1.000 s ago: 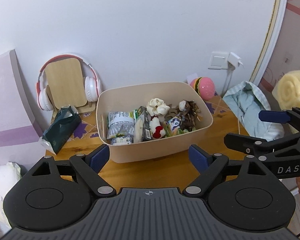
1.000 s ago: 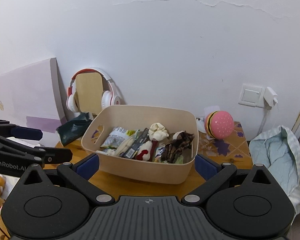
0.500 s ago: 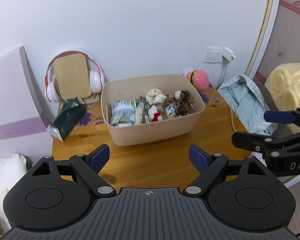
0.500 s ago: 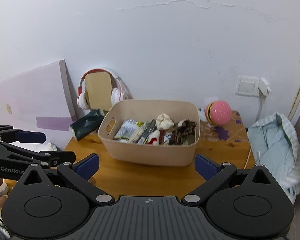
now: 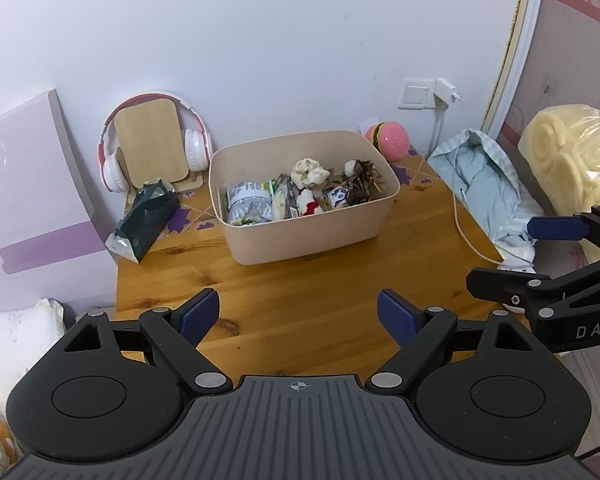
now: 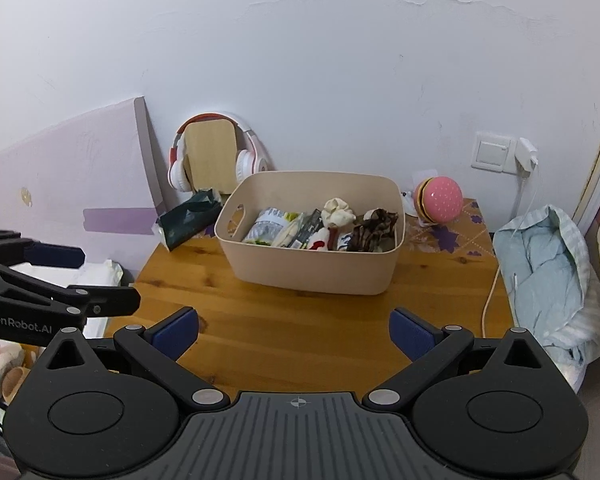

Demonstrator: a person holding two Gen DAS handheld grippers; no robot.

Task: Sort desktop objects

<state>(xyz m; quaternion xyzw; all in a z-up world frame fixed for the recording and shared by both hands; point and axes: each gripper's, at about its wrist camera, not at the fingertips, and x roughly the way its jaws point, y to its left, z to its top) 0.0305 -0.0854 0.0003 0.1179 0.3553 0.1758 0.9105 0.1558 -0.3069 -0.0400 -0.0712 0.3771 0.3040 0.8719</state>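
A beige bin (image 5: 312, 232) (image 6: 312, 268) stands at the back of the wooden table (image 5: 300, 300) (image 6: 284, 320). It holds snack packets, a cream plush, a small red and white toy and a brown bundle. My left gripper (image 5: 298, 316) is open and empty over the table's front part, well short of the bin. My right gripper (image 6: 294, 330) is open and empty, also over the front part; it shows at the right in the left wrist view (image 5: 540, 260). The left gripper shows at the left edge of the right wrist view (image 6: 72, 280).
Red and white headphones (image 5: 156, 140) hang on a wooden stand against the wall. A dark green packet (image 5: 144, 216) lies left of the bin. A pink burger toy (image 6: 440, 200) sits behind it. A pale blue cloth (image 6: 552, 264) and white cable (image 5: 466, 232) lie at the right edge.
Both grippers have pulled back from the bin and risen, so the bin looks smaller and more bare table shows. Both stay open and empty.
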